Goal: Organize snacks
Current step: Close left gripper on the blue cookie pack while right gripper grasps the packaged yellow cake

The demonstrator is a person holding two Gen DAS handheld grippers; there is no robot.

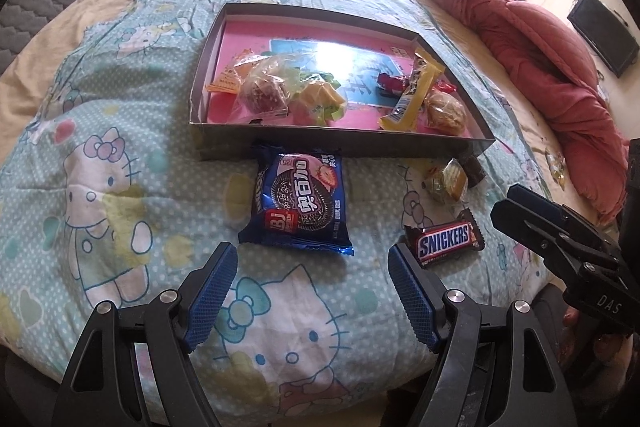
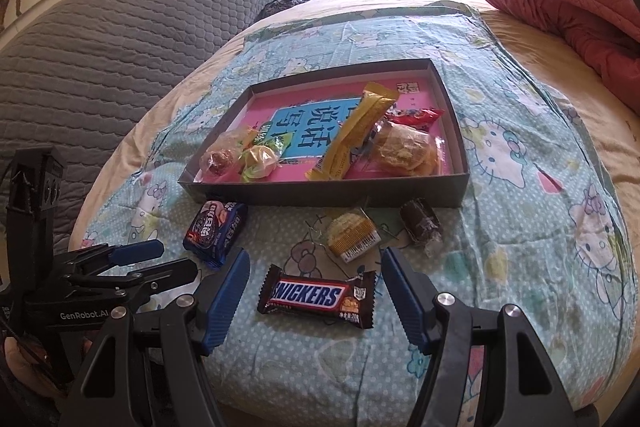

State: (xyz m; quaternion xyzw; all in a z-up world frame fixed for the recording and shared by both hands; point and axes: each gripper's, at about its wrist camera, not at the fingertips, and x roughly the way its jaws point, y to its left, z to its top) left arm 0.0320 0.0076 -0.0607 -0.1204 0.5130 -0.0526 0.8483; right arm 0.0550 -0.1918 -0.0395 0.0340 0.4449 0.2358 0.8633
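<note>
Bedding first: the soft cat-print quilt (image 2: pixel 500 155) on the bed gives under load, so a claw pressing down may sink and pinch cloth along with a wrapper. Shallow grey cardboard box with pink lining (image 2: pixel 320 193) sits mid-quilt, unanchored; a knock on its near wall could shove it or spill the sweets already inside. Blue foil cookie pack (image 1: pixel 298 205) lies just outside that wall, ahead of the left claw (image 1: pixel 312 269), which is open and empty; foil is slick and puffy, likely to squirt out of a shallow pinch. Brown Snickers bar (image 2: pixel 318 297) lies flat between the tips of the right claw (image 2: pixel 316 277), also open and empty. Both claws are close together; collision risk if they close in at once.
</note>
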